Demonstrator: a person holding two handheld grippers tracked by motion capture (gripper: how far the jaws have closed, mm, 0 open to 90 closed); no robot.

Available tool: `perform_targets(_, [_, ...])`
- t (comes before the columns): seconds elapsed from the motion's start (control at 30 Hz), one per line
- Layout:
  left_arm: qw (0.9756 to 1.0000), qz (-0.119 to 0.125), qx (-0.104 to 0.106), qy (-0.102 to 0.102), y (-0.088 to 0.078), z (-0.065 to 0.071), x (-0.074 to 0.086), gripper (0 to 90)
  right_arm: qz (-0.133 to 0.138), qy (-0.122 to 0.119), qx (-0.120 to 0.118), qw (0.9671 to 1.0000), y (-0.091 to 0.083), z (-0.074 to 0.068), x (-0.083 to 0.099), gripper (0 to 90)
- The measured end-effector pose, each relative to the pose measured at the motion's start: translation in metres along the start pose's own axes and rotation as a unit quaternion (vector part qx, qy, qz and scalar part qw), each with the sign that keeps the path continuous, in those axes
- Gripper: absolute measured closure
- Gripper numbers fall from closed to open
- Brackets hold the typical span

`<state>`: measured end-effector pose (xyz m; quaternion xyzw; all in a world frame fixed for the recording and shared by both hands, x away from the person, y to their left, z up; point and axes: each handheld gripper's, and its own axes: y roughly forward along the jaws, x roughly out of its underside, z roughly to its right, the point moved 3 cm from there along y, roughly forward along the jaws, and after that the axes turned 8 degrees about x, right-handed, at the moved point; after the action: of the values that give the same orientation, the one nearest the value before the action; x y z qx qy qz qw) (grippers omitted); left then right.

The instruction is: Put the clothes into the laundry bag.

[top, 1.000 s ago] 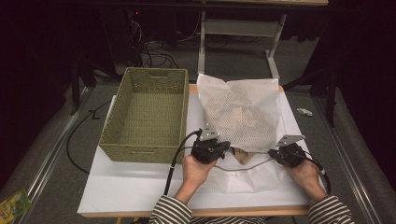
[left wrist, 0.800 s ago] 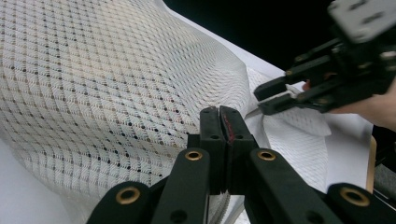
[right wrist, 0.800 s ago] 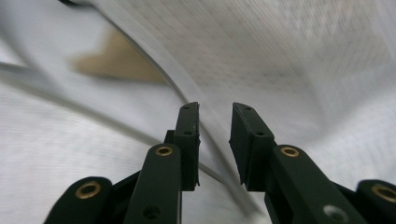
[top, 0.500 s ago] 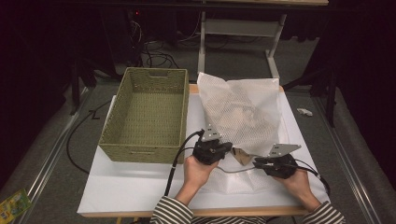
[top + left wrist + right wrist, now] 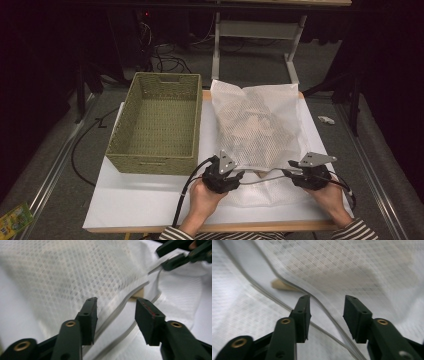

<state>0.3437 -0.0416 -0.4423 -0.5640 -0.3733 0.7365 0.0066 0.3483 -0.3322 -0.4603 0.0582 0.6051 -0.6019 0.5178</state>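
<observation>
In the high view we see the white mesh laundry bag (image 5: 257, 125) lying flat on the table (image 5: 150, 200), just beside the right wall of the woven basket (image 5: 155, 125). Its mouth edge faces us, with the left gripper (image 5: 231, 172) and the right gripper (image 5: 299, 172) at its two near corners. Both have just been opening, and the bag's rim looks free between them. We judge the main risk here to be that the open mouth slumps shut, or the tan contents (image 5: 252, 122) slide toward us, because nothing pins the rim.

In the left gripper view, our jaws stand apart with the bag's grey piped edge (image 5: 125, 305) running between them, the pads not pressing on it. A tan piece (image 5: 138, 293) peeks out at the mouth just beyond the tips; a careless re-close could pinch only one layer. The right gripper (image 5: 175, 255) sits farther along the same edge.

In the right gripper view, the jaws are likewise parted over the piped edge (image 5: 322, 305), not clamping. The picture is soft, so we can only guess that the tan piece (image 5: 283, 286) lies loose, just outside the rim.
</observation>
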Motion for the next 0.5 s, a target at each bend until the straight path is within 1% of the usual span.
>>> perform_targets(0.03, [1.0,-0.001,-0.007,-0.004,-0.002,-0.001,0.004,50.6,-0.009,0.005,0.006,0.9999,0.0,0.002,0.003,52.8])
perform_targets(0.07, [0.9998,-0.004,-0.016,-0.007,-0.003,-0.001,0.008,49.5,-0.01,0.006,0.013,0.9998,0.0,0.004,0.006,52.0])
perform_targets(0.13, [0.9993,-0.011,-0.037,-0.006,-0.004,-0.003,0.014,48.0,-0.027,0.014,0.015,0.9994,0.001,0.008,0.013,50.0])
perform_targets(0.17, [0.999,-0.015,-0.043,-0.007,-0.003,-0.004,0.018,47.5,-0.034,0.019,0.017,0.9991,0.002,0.01,0.016,48.8])
perform_targets(0.23, [0.9982,-0.024,-0.054,-0.011,0.0,-0.006,0.024,47.2,-0.043,0.028,0.018,0.9985,0.003,0.012,0.022,49.5])
perform_targets(0.3, [0.9975,-0.028,-0.06,-0.024,0.003,-0.01,0.03,47.4,-0.05,0.037,0.018,0.9979,0.003,0.016,0.028,53.4])
perform_targets(0.4, [0.9966,-0.03,-0.067,-0.036,0.007,-0.015,0.037,48.7,-0.065,0.046,0.015,0.9967,0.004,0.019,0.036,61.7])
perform_targets(0.43, [0.9963,-0.033,-0.069,-0.04,0.008,-0.016,0.038,49.4,-0.067,0.047,0.011,0.9966,0.005,0.019,0.039,64.6])
perform_targets(0.5, [0.9956,-0.035,-0.074,-0.046,0.009,-0.02,0.04,51.8,-0.065,0.059,0.003,0.9962,0.005,0.021,0.041,70.7])
